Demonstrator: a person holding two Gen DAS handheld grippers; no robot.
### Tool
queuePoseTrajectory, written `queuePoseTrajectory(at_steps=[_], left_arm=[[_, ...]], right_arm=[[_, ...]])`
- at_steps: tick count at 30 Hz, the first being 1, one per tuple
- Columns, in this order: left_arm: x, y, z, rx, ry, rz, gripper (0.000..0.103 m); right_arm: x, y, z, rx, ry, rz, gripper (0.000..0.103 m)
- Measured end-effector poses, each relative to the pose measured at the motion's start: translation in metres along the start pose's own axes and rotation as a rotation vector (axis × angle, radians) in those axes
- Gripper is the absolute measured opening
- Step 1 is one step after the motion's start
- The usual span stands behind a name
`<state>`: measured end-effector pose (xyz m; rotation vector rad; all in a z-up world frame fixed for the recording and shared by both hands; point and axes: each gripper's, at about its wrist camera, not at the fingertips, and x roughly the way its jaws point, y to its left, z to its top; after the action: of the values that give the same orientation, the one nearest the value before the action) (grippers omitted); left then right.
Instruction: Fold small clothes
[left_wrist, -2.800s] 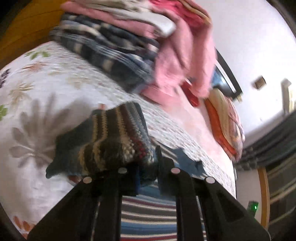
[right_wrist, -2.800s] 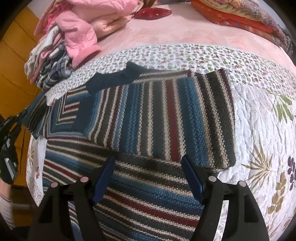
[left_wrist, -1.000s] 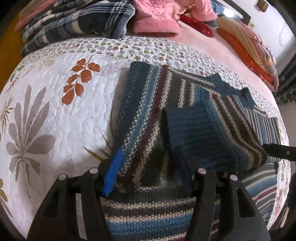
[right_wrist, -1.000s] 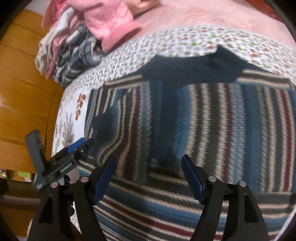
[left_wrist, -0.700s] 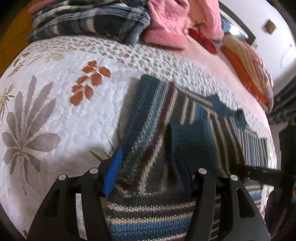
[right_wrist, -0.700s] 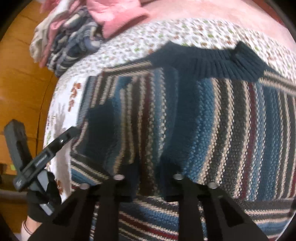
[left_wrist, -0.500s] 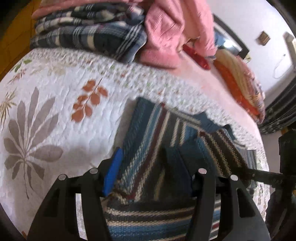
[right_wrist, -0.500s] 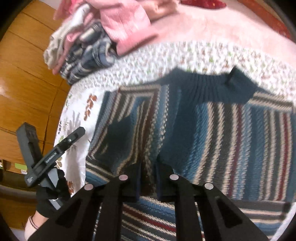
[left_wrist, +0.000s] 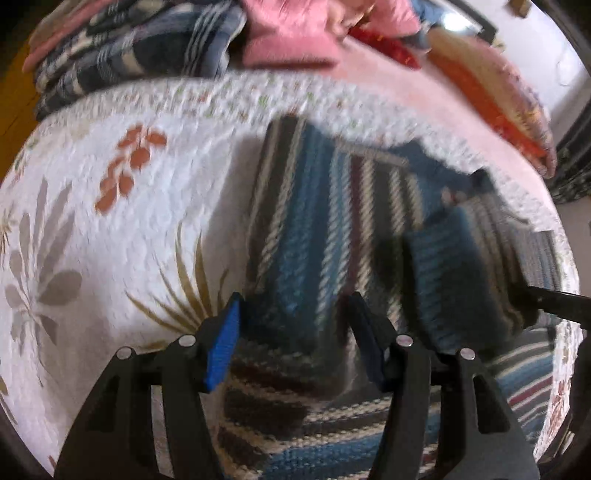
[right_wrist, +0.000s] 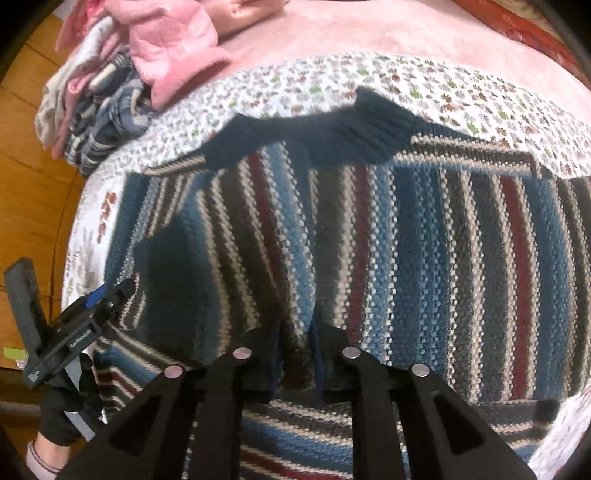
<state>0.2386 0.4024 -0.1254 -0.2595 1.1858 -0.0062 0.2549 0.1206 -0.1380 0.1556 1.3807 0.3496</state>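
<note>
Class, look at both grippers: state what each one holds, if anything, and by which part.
The right gripper is shut on the striped sweater, pinching a fold of knit in its body. The left gripper is open over the sweater's folded edge, holding nothing.

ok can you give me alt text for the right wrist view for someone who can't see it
The right gripper is shut on a fold of a striped knit sweater spread across a floral quilt on a bed. At far left the left gripper hovers open at the sweater's edge, and a pile of folded clothes sits at the top left.
</note>
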Motion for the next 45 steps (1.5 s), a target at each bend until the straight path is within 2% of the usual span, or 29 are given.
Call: queuePoseTrajectory(at_steps=[2,4,5,7,11,15,19,21,24,26,27,28,31,37,45], left_arm=[[0.0,0.007,0.0,-0.031,-0.001,-0.024,0.059],[-0.006,0.011,0.003,-0.047,-0.012,-0.037,0.057],[-0.012,0.013,0.005,-0.053,-0.028,-0.041,0.057],[-0.019,0.016,0.009,-0.06,-0.045,-0.033,0.058],[-0.029,0.026,0.015,-0.077,-0.062,-0.01,0.058],[-0.026,0.032,0.014,-0.084,-0.044,-0.006,0.058],[-0.019,0.027,0.013,-0.049,-0.027,0.001,0.059],[-0.016,0.025,0.013,-0.035,-0.021,0.009,0.059],[-0.012,0.021,0.012,-0.027,-0.013,0.013,0.059],[-0.01,0.019,0.011,-0.014,-0.011,0.021,0.059],[-0.009,0.018,0.01,-0.009,-0.008,0.024,0.059],[-0.009,0.018,0.01,-0.007,-0.007,0.028,0.059],[-0.007,0.017,0.009,-0.004,-0.004,0.032,0.06],[-0.005,0.014,0.009,0.007,-0.003,0.045,0.061],[-0.001,0.008,0.01,0.019,-0.009,0.054,0.061]], right_arm=[[-0.005,0.008,0.001,-0.045,-0.007,-0.059,0.03],[-0.021,0.022,0.001,-0.102,-0.057,-0.123,0.033],[-0.029,0.029,0.0,-0.128,-0.085,-0.139,0.042],[-0.044,0.049,-0.002,-0.185,-0.131,-0.132,0.051],[-0.035,0.093,-0.011,-0.298,-0.068,-0.072,0.07],[-0.008,0.129,-0.024,-0.369,-0.012,-0.073,0.077],[0.023,0.149,-0.03,-0.428,0.02,-0.168,0.077],[0.033,0.148,-0.028,-0.421,0.029,-0.212,0.072],[0.042,0.143,-0.026,-0.427,0.03,-0.25,0.052],[0.037,0.14,-0.025,-0.425,0.017,-0.236,0.029],[0.032,0.137,-0.024,-0.416,0.008,-0.218,0.024],[0.026,0.132,-0.022,-0.403,0.0,-0.201,0.008],[0.002,0.109,-0.015,-0.31,-0.029,-0.094,0.008],[-0.047,0.06,-0.006,-0.149,-0.098,0.045,0.008],[-0.082,-0.025,-0.006,0.093,-0.157,0.142,0.008]])
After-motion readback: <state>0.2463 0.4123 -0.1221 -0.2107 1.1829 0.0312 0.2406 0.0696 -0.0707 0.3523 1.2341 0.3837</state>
